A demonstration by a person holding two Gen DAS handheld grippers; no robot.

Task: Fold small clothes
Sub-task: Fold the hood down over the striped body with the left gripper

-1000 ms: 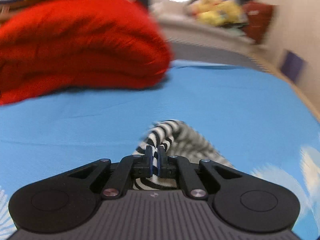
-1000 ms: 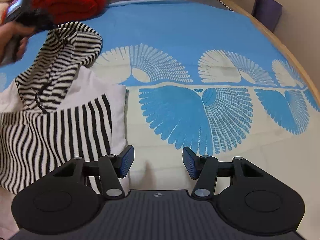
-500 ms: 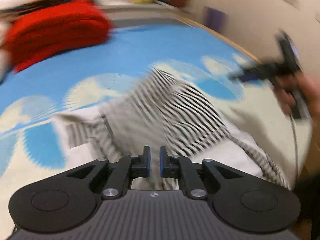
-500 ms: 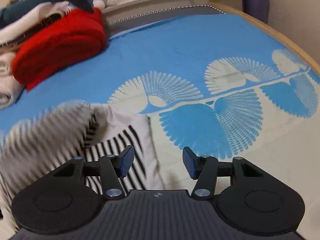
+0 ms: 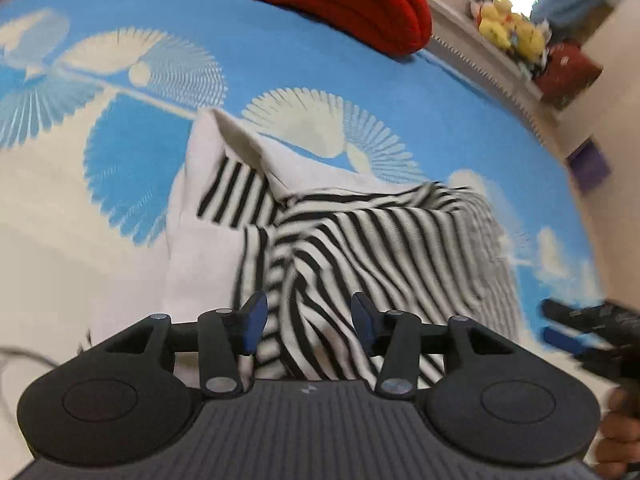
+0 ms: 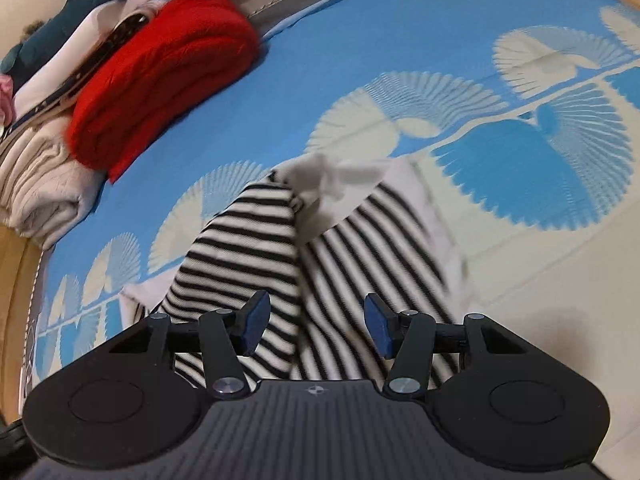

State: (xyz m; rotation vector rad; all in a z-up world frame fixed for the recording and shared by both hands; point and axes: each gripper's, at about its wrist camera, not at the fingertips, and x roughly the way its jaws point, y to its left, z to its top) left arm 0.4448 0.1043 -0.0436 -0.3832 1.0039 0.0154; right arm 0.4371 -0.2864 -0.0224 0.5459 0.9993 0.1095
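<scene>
A small black-and-white striped garment with white panels point(image 5: 360, 240) lies bunched on the blue and cream patterned bedspread point(image 5: 280, 60). My left gripper point(image 5: 306, 320) is open just above its near striped part, holding nothing. The garment also shows in the right wrist view point(image 6: 280, 240), with a striped flap folded over the striped front. My right gripper point(image 6: 316, 322) is open over its near edge and empty. The right gripper also shows, blurred, at the right edge of the left wrist view point(image 5: 580, 332).
A folded red knit point(image 6: 160, 80) lies at the far side of the bed beside a pile of beige and white clothes point(image 6: 36, 184). A sill with yellow plush toys point(image 5: 508, 28) runs behind. A wooden bed edge point(image 6: 16, 280) is at the left.
My left gripper has opened and let go of the striped cloth, which now lies folded over the garment. Both grippers have swung round over the garment.
</scene>
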